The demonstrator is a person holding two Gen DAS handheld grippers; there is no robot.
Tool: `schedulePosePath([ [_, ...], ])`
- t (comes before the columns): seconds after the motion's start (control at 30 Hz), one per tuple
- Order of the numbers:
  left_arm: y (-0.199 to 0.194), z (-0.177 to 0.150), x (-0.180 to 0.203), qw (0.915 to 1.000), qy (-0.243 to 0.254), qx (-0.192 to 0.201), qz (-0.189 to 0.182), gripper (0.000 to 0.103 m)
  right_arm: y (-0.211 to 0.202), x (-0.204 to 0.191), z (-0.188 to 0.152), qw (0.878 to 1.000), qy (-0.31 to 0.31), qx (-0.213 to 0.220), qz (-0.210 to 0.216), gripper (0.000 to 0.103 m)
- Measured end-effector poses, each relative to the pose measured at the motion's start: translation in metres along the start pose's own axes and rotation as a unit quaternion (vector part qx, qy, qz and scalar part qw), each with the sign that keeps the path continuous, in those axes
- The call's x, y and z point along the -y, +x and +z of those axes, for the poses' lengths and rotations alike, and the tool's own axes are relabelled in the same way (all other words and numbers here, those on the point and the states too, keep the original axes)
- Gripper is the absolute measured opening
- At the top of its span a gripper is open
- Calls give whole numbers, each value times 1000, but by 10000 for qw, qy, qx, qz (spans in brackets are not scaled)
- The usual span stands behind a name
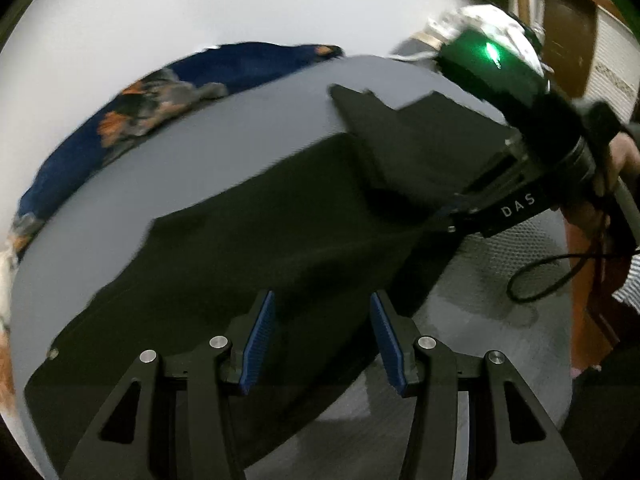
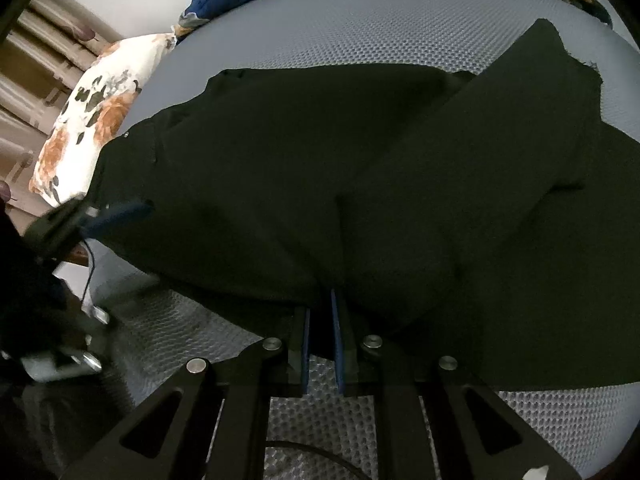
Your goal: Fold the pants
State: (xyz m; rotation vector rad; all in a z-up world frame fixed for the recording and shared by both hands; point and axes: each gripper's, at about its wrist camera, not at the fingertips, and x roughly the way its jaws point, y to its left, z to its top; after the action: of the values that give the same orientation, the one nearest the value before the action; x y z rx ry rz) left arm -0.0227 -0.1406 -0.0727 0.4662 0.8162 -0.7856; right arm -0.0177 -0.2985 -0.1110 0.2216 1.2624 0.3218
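Black pants (image 1: 248,240) lie spread on a grey mesh mattress (image 1: 200,136), with one leg folded over on the far right. My left gripper (image 1: 322,300) is open, its blue pads either side of the near edge of the pants with nothing gripped. My right gripper (image 2: 320,308) is shut on the near edge of the pants (image 2: 300,168). It also shows in the left wrist view (image 1: 444,216) at the right, pinching the cloth. The left gripper shows in the right wrist view (image 2: 140,208) at the left edge of the pants.
A dark blue floral blanket (image 1: 160,88) lies along the far edge of the mattress. A white floral pillow (image 2: 92,120) sits at the far left. A black cable (image 1: 540,276) hangs near the person's hand (image 1: 616,168). A white wall stands behind.
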Motion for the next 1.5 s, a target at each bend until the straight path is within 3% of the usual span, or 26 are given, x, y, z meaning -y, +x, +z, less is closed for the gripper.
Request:
schedulePosePath([
  [0.2,39,14,35,9993,263,-239,-132,50,-8,1,1,9999,-24,36,143,11],
  [0.27,48,15,40,9992,286,-288,-63,38,-11,1,0,9998,-69,49,187,13],
  [0.3,52,15,41,9989,325,-342,-8,16,-13,0,0,9997,-92,21,216,16],
  [0.33,54,15,41,9987,338,-377,58,10,-15,0,0,9996,-133,-26,250,18],
  [0.4,55,15,39,9989,246,-405,39,7,-25,3,-1,9987,-256,9,447,27],
  [0.53,51,17,35,9993,57,-358,-29,6,-58,32,5,9966,-73,545,621,35],
  [0.67,47,19,30,9993,-199,-306,-127,6,-79,100,20,9882,882,1145,506,35],
  [0.83,43,21,23,9982,-475,-258,-248,6,-81,178,39,9631,2015,1681,595,35],
  [0.97,39,21,21,9979,-538,-206,-286,6,-80,206,51,9457,2452,1919,929,35],
  [1.1,37,24,16,9970,-678,-170,-344,6,-72,212,57,9385,2642,1846,1234,35],
  [1.3,27,26,7,9941,-977,6,-464,6,-64,209,46,9426,2651,1604,1243,35],
  [1.5,26,29,2,9929,-1071,16,-521,6,-57,221,55,9365,2771,1697,1321,33],
])
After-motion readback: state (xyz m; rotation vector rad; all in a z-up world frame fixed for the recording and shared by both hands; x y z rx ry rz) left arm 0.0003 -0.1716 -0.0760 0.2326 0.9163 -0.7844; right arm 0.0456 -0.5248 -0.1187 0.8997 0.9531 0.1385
